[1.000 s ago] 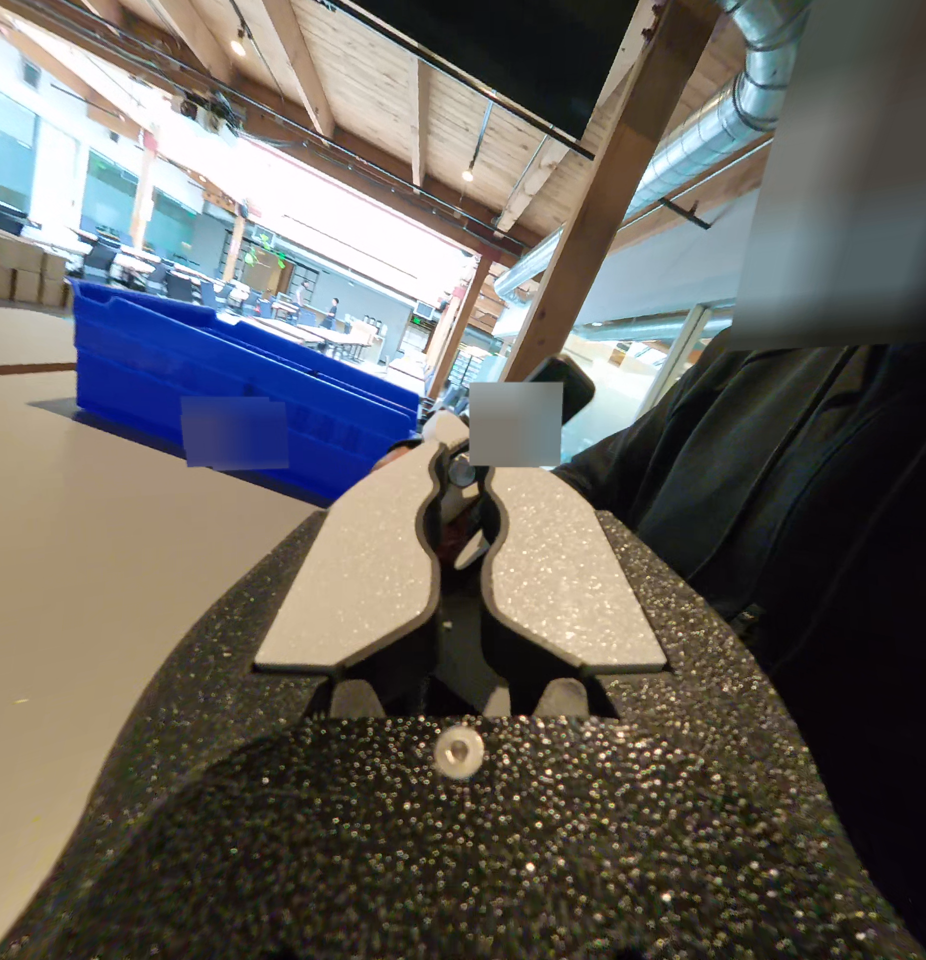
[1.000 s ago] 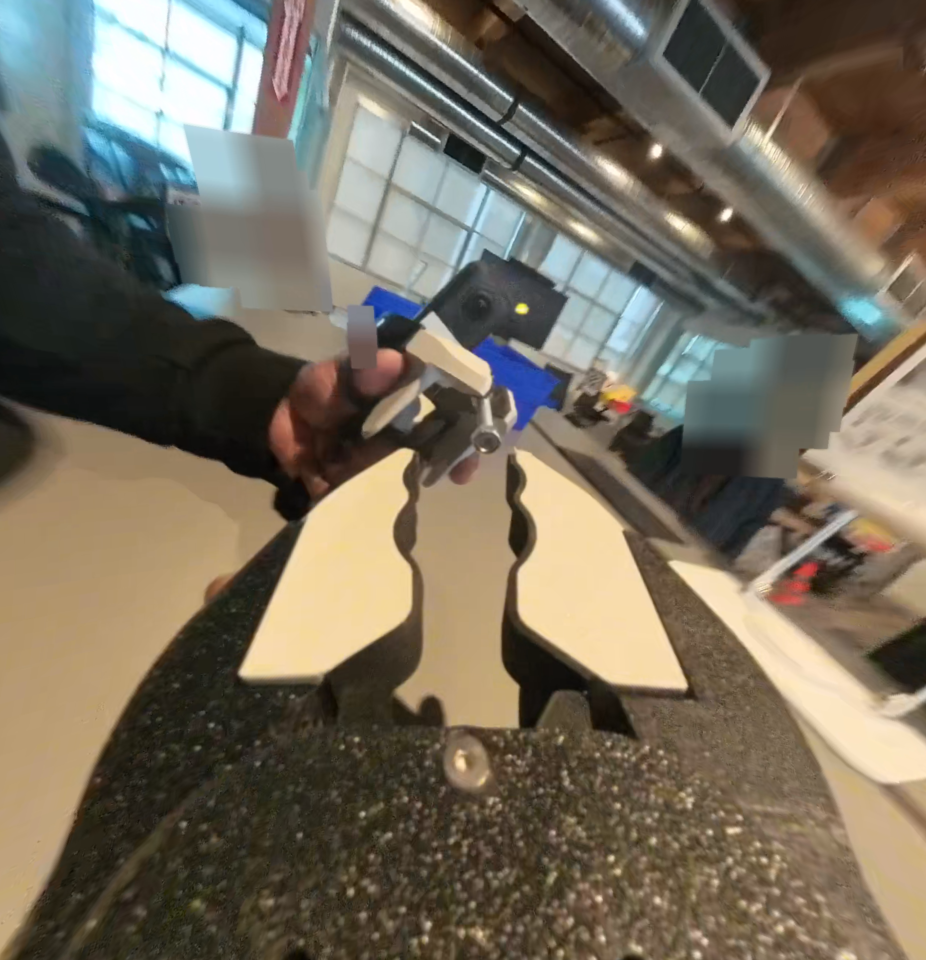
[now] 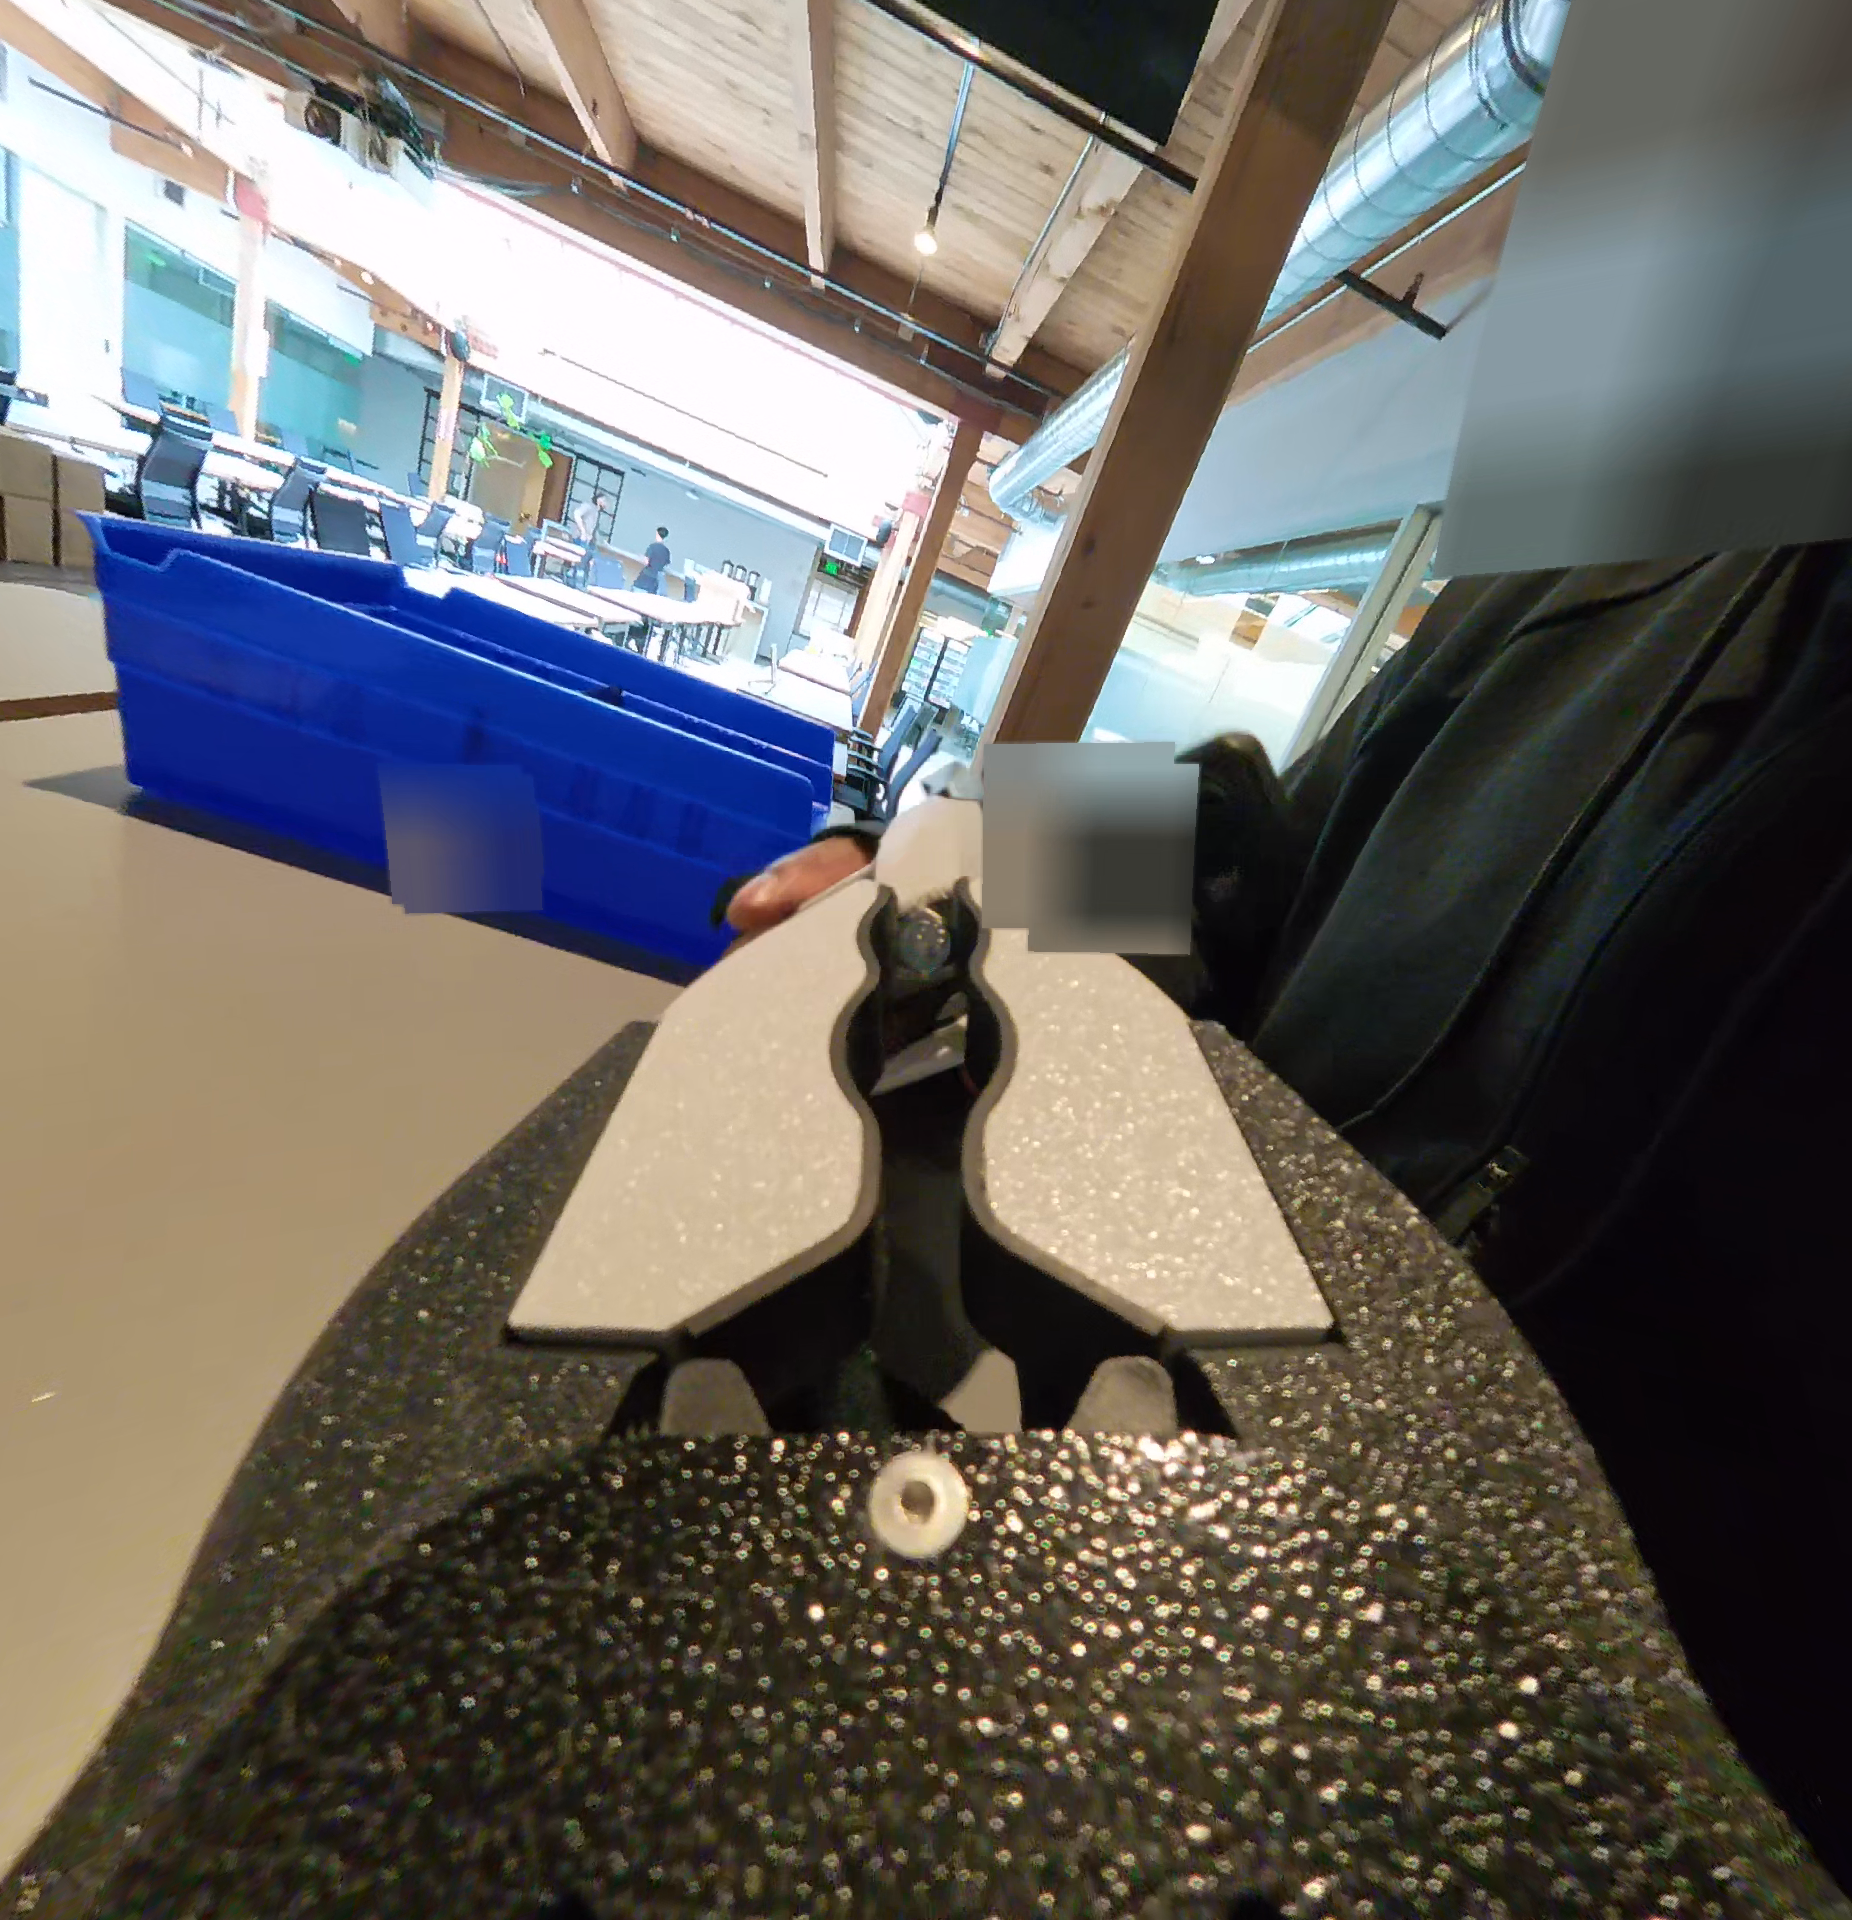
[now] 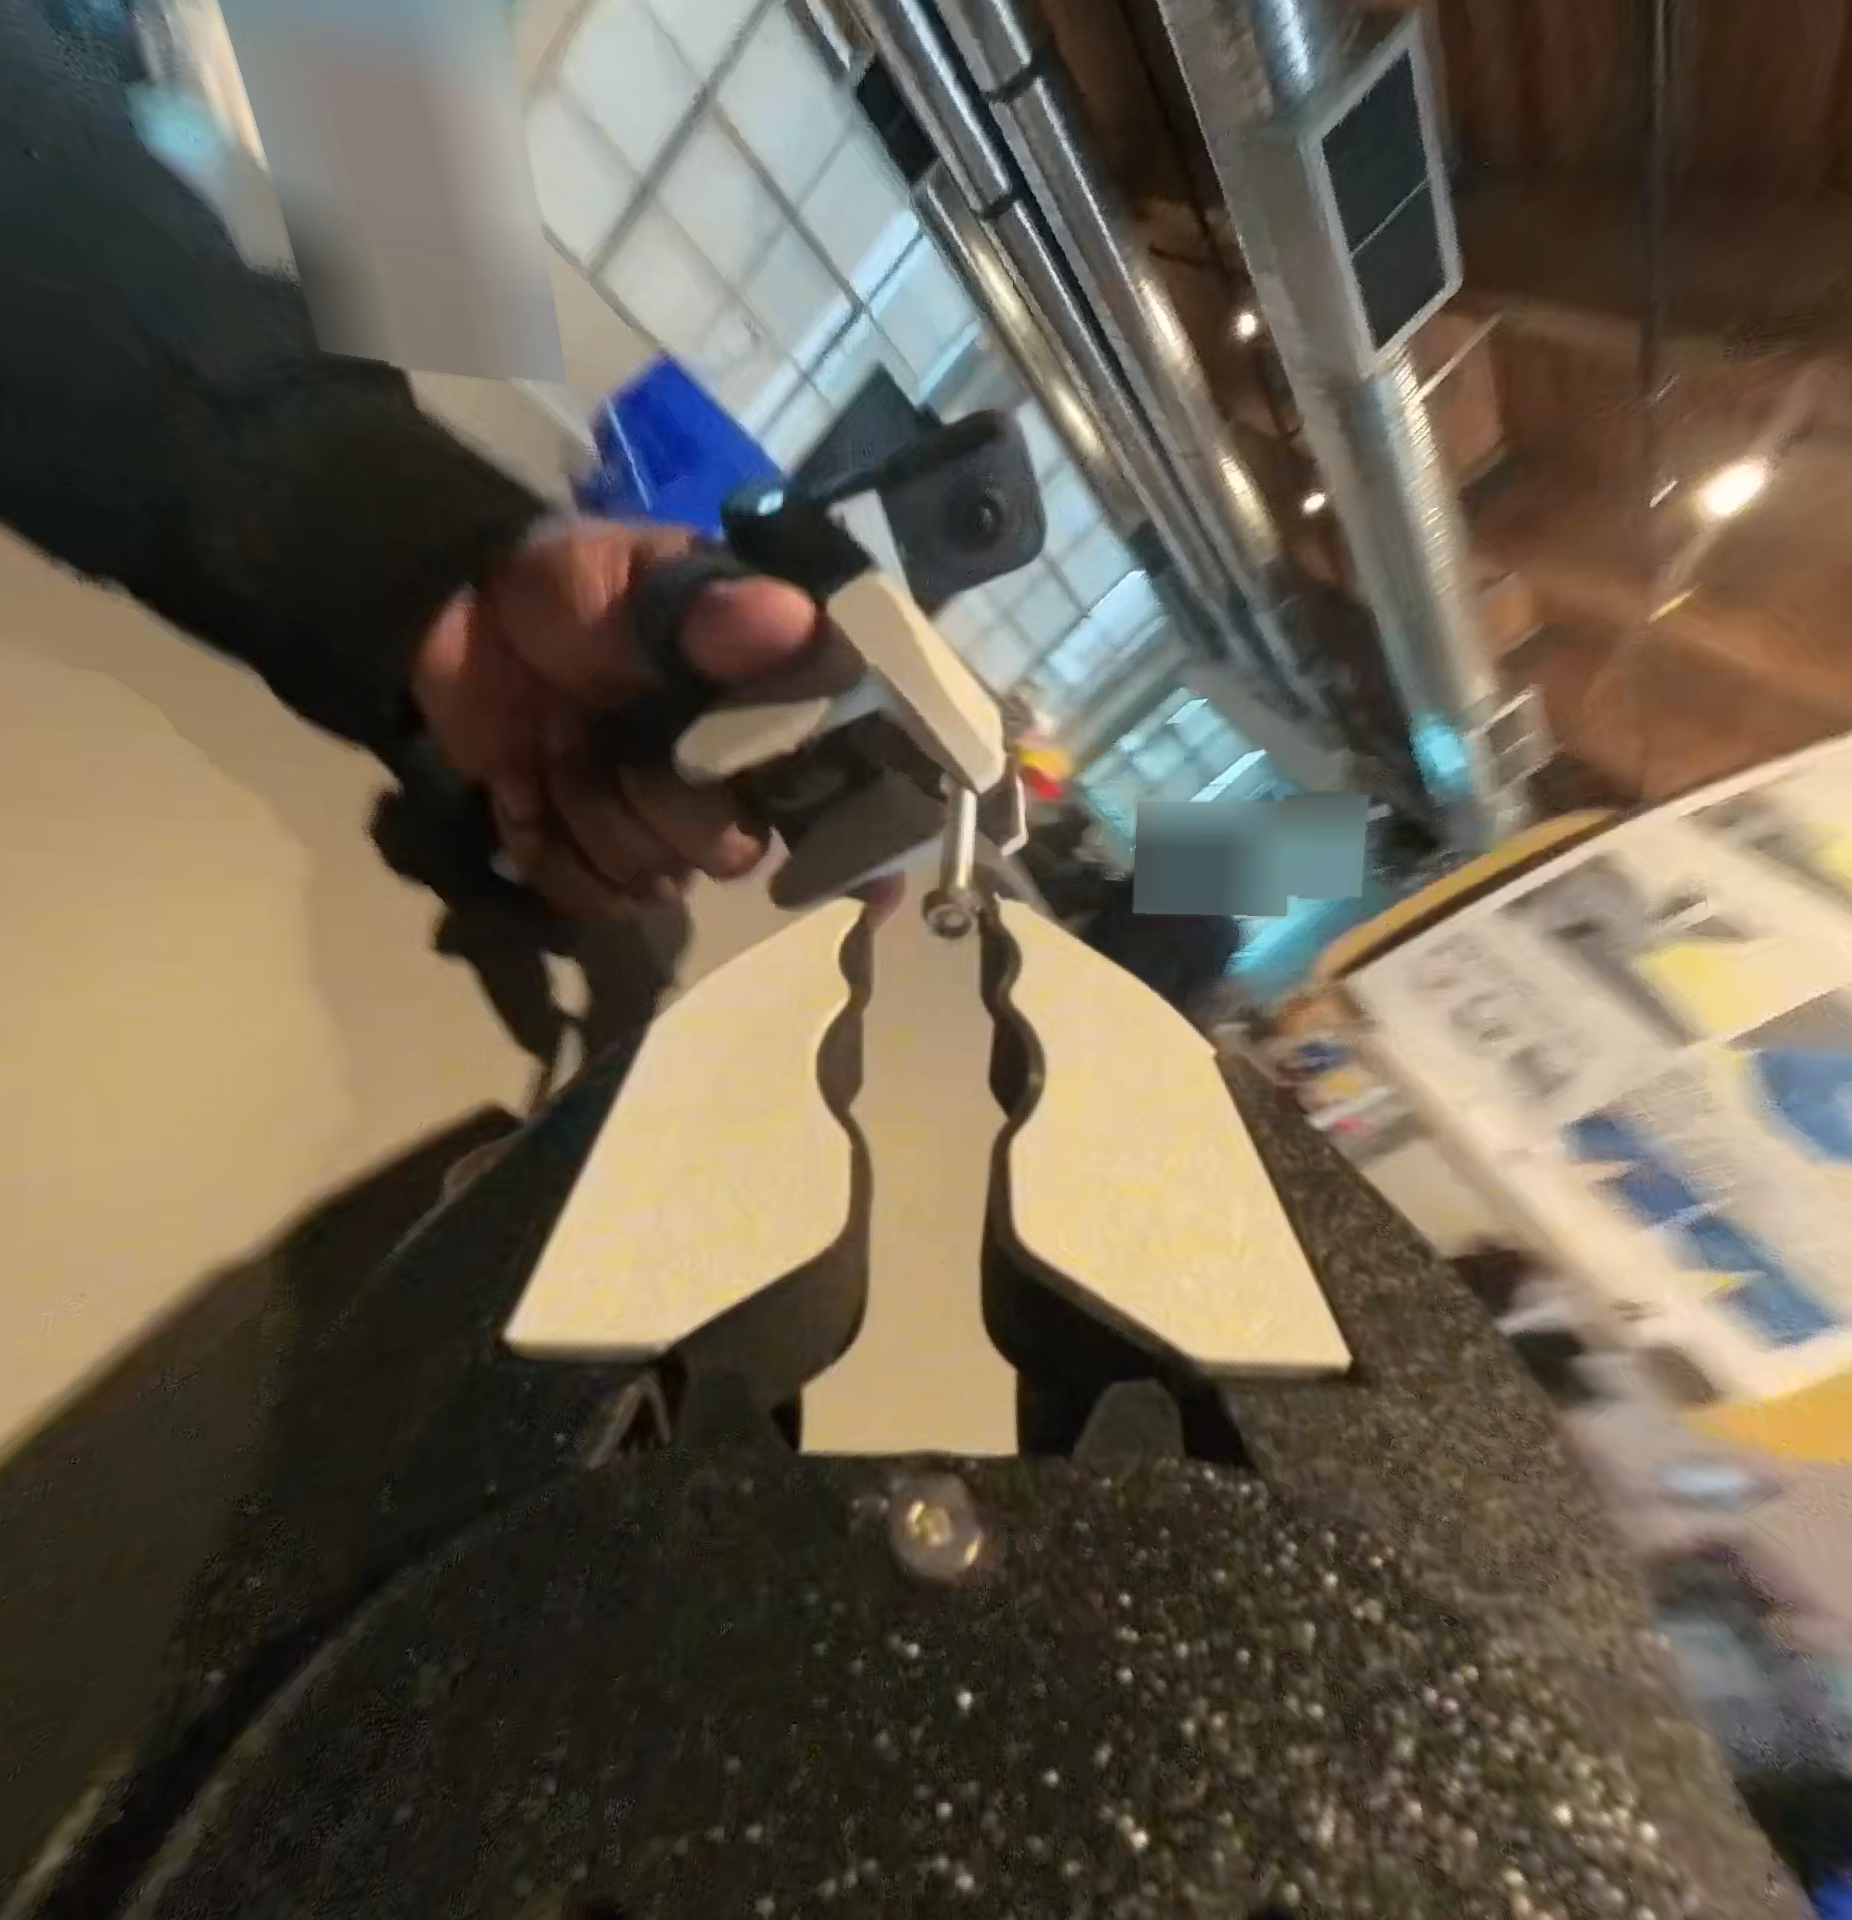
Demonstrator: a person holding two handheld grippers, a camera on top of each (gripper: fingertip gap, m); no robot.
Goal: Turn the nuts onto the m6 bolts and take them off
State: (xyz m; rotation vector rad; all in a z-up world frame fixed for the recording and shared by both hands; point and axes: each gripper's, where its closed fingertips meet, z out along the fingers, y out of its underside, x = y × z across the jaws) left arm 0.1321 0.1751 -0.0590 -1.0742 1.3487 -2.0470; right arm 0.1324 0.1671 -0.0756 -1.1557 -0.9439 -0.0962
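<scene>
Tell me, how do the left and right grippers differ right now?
The left gripper is shut on a bolt, gripping it at its fingertips; the right gripper is open and holds nothing. In their own views, the left gripper's fingers leave only a narrow slit, while the right gripper's fingers leave a wide gap. Both have pale, wavy-edged fingers on a speckled black body.

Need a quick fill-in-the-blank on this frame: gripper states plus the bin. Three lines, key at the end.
1. The left gripper is shut on a ___.
2. The right gripper has its jaws ___.
3. The bin on the table is coloured ___.

Missing words: bolt; open; blue.
</scene>
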